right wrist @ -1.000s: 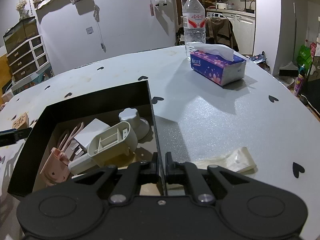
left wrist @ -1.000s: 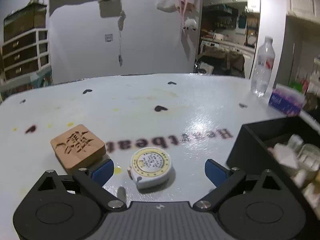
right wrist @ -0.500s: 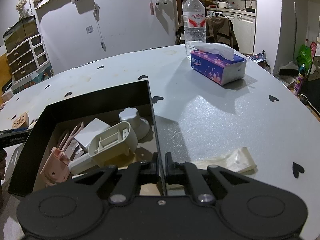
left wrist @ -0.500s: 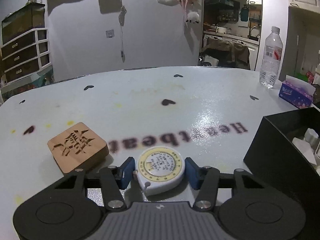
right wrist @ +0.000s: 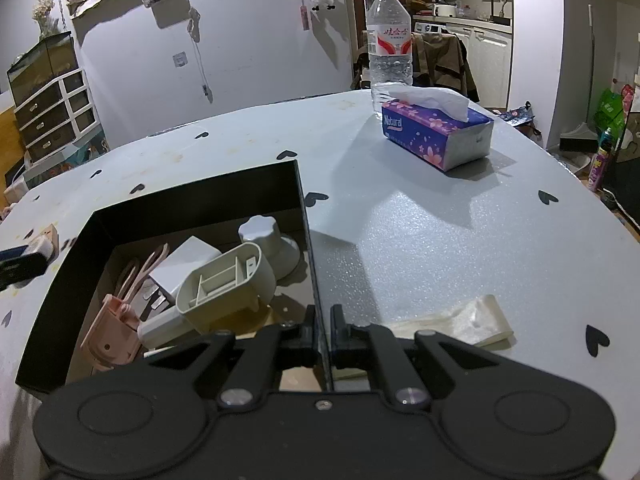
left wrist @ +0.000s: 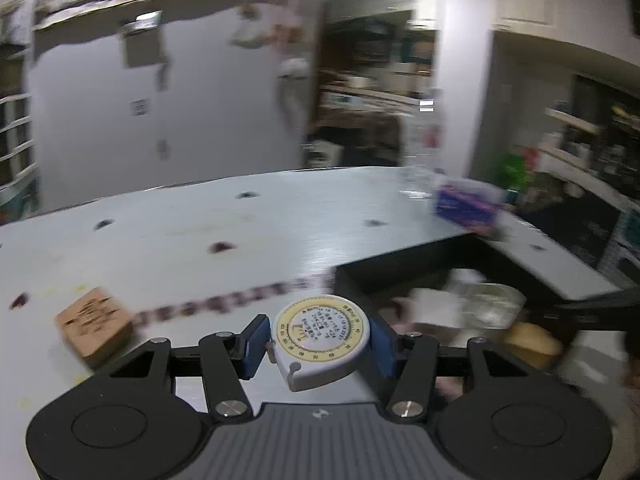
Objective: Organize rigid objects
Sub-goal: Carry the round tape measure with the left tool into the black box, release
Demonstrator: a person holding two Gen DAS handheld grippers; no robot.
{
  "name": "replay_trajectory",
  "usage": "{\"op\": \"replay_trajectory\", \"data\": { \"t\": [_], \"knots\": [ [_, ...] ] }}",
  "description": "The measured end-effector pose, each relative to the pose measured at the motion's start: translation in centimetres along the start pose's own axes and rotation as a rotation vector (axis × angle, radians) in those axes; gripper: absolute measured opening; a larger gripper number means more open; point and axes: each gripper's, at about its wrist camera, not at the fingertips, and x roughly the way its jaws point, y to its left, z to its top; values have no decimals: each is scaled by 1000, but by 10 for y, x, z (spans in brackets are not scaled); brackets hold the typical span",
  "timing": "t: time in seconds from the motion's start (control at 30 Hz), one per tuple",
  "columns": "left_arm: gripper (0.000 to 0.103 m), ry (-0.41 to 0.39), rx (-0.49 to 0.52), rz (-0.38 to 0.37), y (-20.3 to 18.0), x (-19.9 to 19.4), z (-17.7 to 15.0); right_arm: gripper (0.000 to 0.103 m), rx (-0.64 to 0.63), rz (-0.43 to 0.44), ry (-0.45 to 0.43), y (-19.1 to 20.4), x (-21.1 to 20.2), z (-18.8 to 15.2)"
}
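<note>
Here my left tongs point(left wrist: 318, 340) clamp a tape measure point(left wrist: 320, 334) above the surface point(left wrist: 240, 240), while my right tongs point(right wrist: 325, 328) pinch the black box point(right wrist: 200, 196) wall.

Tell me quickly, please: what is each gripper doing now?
Left gripper: shut on the tape measure.
Right gripper: shut on the black box wall.

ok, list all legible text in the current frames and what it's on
"Natural": side of the purple tissue box.
Red logo and characters on the water bottle label: too small to read.
Scale numbers and centre print on the tape measure dial, held in the left tongs: too small and blurred.
Carving on the wooden block: blurred.
Lettering printed on the table: motion-blurred, unreadable.
</note>
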Motion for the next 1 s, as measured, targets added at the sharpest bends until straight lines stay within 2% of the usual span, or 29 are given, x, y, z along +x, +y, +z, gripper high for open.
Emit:
{"op": "replay_trajectory", "data": {
  "t": [0.13,0.23,0.43,0.7,0.77,0.8,1.0],
  "knots": [
    [55,27,43,-156,-27,-9,8,6,0,-1,0,0,0,0],
    [55,70,103,-215,-48,-6,8,6,0,-1,0,0,0,0],
    [55,157,209,-244,-76,8,-2,6,1,0,-1,1,0,0],
    [56,164,197,-228,-71,21,7,6,1,2,-2,2,1,0],
    [73,169,173,-225,-69,22,7,6,2,3,-2,3,1,-1],
    [88,172,167,-217,-69,23,7,6,2,3,-3,3,1,-1],
    [90,182,168,-239,-71,19,7,6,1,1,-3,3,0,-1]
  ]
}}
